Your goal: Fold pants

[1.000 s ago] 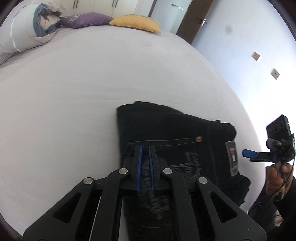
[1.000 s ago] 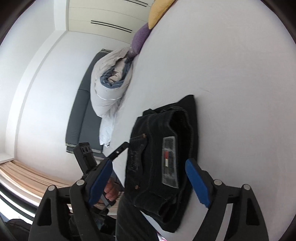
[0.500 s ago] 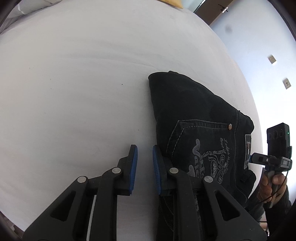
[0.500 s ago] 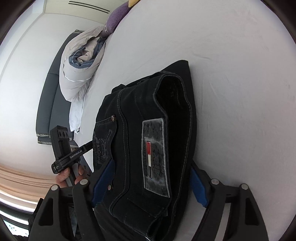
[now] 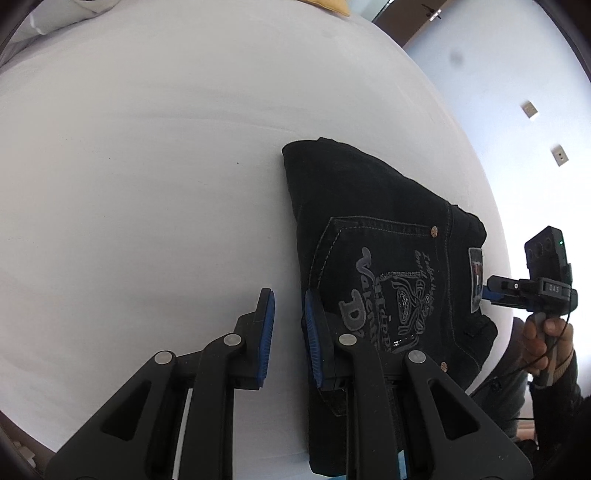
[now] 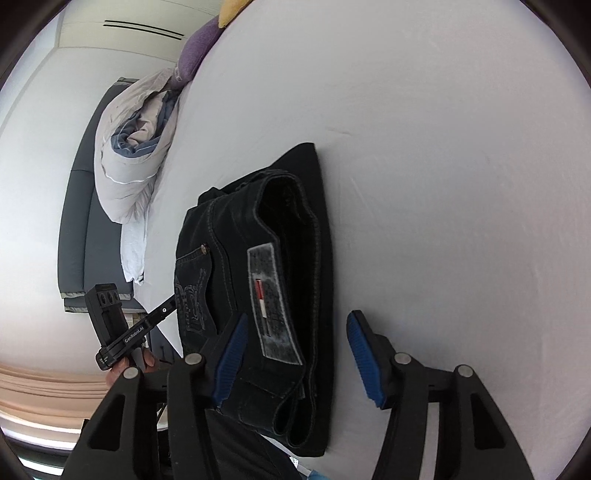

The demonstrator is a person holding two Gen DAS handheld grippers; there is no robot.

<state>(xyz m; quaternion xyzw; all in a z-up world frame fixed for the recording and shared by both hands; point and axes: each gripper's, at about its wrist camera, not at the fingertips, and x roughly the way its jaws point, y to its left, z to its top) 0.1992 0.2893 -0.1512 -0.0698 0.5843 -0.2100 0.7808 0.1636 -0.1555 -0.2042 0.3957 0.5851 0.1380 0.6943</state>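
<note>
We see the pants (image 5: pixel 388 266) folded into a compact dark bundle lying on the bed (image 5: pixel 147 166), close to the bed's near edge, back pocket and embroidery facing up. The rest of the white sheet is bare and smooth, so there is wide room toward the far edge and to the side away from the person.

Left claw (image 5: pixel 288 328): narrow gap between the blue pads, nothing in it. It hangs over the sheet just beside the bundle's side edge; one finger overlaps the denim in this view, but we cannot tell whether it touches.

Right claw (image 6: pixel 295 350): jaws closing, roughly half spread, straddling the waistband end of the pants (image 6: pixel 258 277) with its grey label (image 6: pixel 271 299). One pad sits against or just over the denim, the other stands apart over bare sheet (image 6: pixel 443 184); the pads do not yet press from both sides.

Surroundings: a yellow cushion (image 5: pixel 332 5) at the bed's far edge; in the right wrist view also a purple cushion (image 6: pixel 194 51) and a rolled duvet (image 6: pixel 129 155) at the head end, all well apart from the pants. A dark headboard (image 6: pixel 74 206) stands beyond the duvet.

View differences: only the left view shows the wall (image 5: pixel 517 74) with two switch plates and the person's right hand (image 5: pixel 543 339) on the handle. Only the right view shows the open waistband layers, and the left hand (image 6: pixel 129 365) low beside the bed's near edge.
</note>
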